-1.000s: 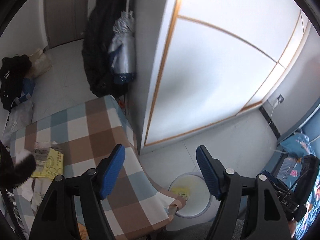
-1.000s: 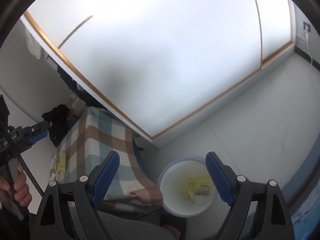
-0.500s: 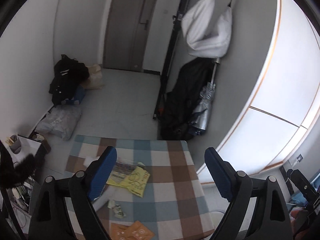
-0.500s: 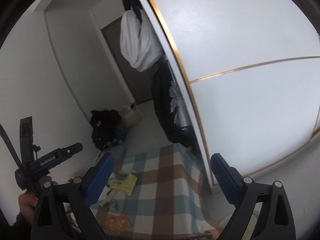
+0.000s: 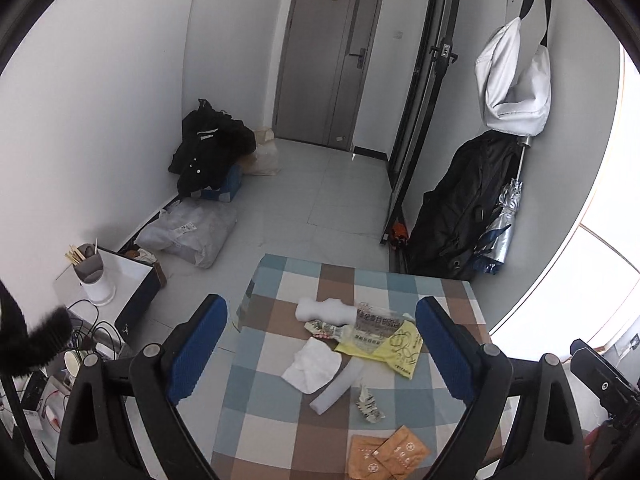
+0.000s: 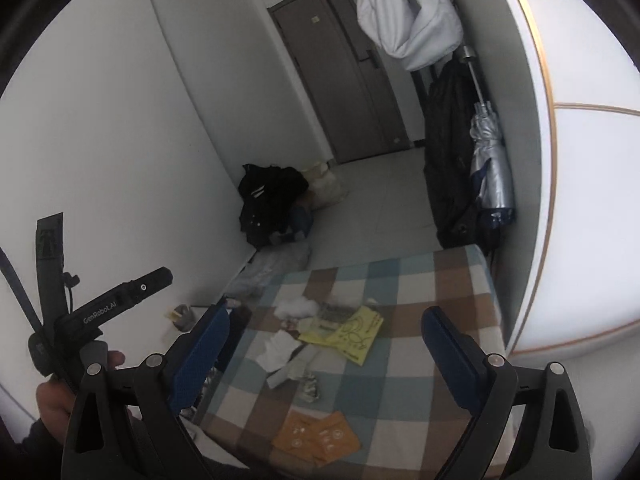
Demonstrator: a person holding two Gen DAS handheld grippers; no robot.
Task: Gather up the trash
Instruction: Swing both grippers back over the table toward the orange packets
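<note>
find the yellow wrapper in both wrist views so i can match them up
Left wrist: the yellow wrapper lies right of centre on the checked tablecloth, just inside the right-hand finger.
Right wrist: the yellow wrapper sits near the middle, about midway between the two fingers.
Shared landmark: the orange packets at the table's near edge, below the wrapper in both views.

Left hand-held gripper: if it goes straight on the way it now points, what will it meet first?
Probably the litter on the checked tablecloth: the left hand-held gripper, jaws opening and empty, frames the white tissue and yellow wrapper. Depth is unclear.
</note>
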